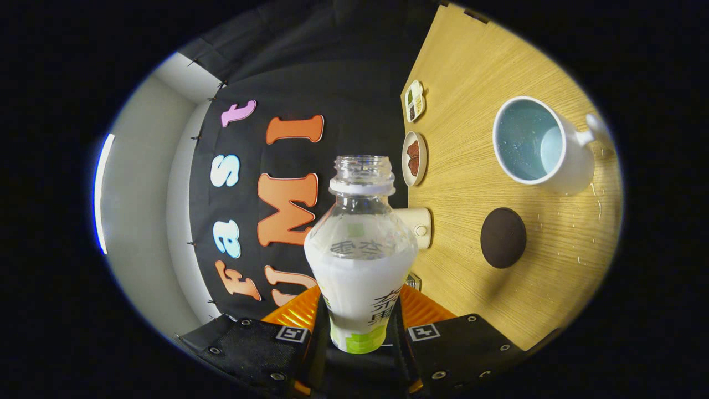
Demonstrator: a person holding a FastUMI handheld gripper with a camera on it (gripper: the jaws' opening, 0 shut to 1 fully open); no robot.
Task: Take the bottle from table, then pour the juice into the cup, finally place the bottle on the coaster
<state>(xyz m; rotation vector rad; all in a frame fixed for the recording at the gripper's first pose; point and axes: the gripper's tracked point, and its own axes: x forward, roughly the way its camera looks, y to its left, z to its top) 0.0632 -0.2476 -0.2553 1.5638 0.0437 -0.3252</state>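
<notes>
Gripper [359,324]: both fingers pressed on the lower body of the bottle [360,260], one at each flank; grip set low, probably to leave the neck free for pouring.

Bottle: held off the table [476,72], open mouth pointing away from the fingers, long axis in line with them. Cap off; pale juice inside.

Coaster [503,238]: dark disc on the table beside the bottle, bare.

Cup [540,145]: white mug beyond the coaster, mouth in view, seemingly holding liquid.

Two small dishes [414,158]: at the table edge, farther from the bottle than the coaster.
</notes>
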